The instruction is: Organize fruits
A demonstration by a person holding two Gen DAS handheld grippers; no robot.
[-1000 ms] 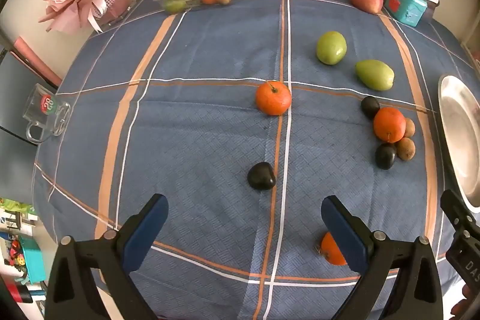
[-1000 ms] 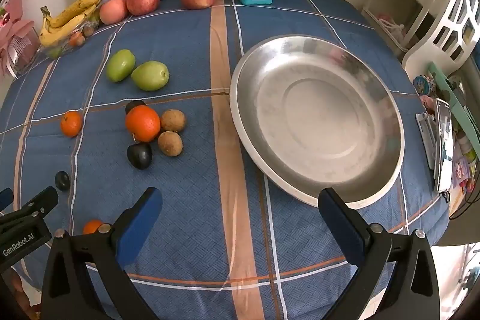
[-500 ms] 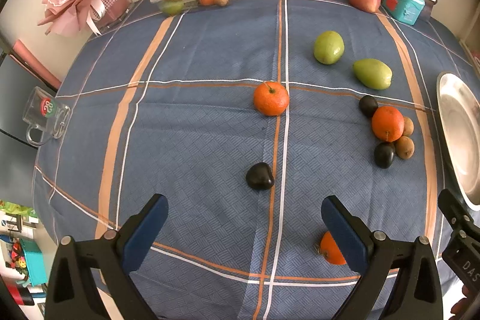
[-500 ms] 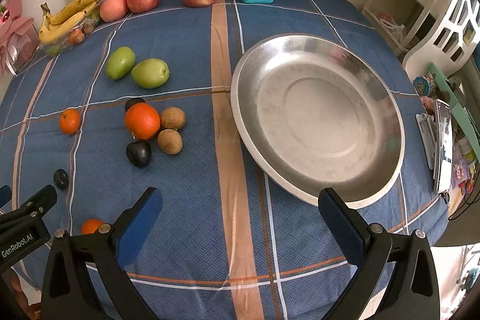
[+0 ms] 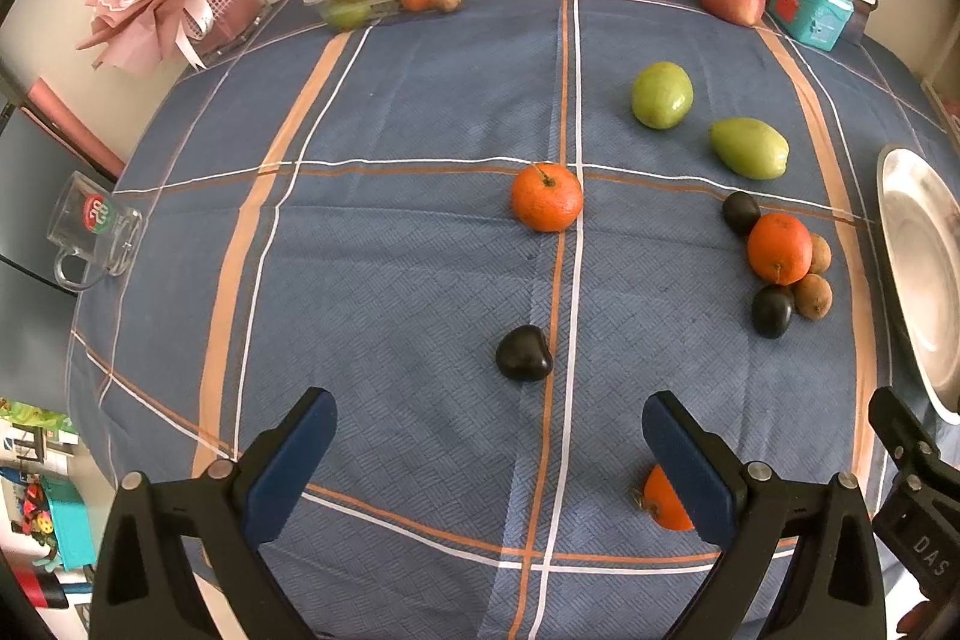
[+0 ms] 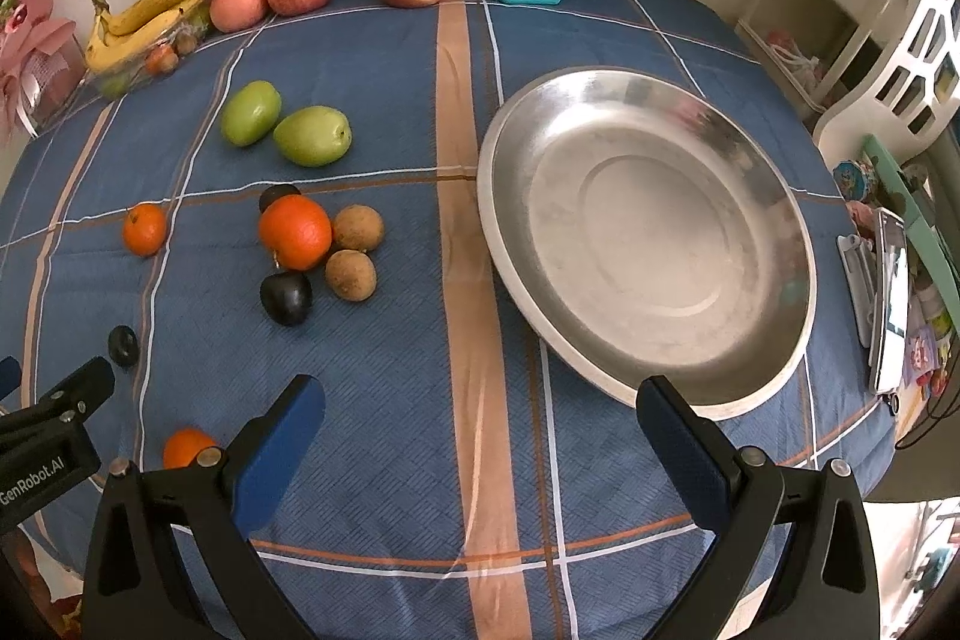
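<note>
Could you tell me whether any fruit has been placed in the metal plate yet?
No, the metal plate holds nothing; the fruits all lie on the tablecloth.

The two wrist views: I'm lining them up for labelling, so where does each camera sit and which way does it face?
Left wrist: behind the open left gripper, facing the dark plum and tangerine; right gripper's body at right edge.
Right wrist: behind the open right gripper, facing the steel plate; left gripper's body at left edge.
Shared: plate, fruit cluster, green fruits, apples, bananas.
</note>
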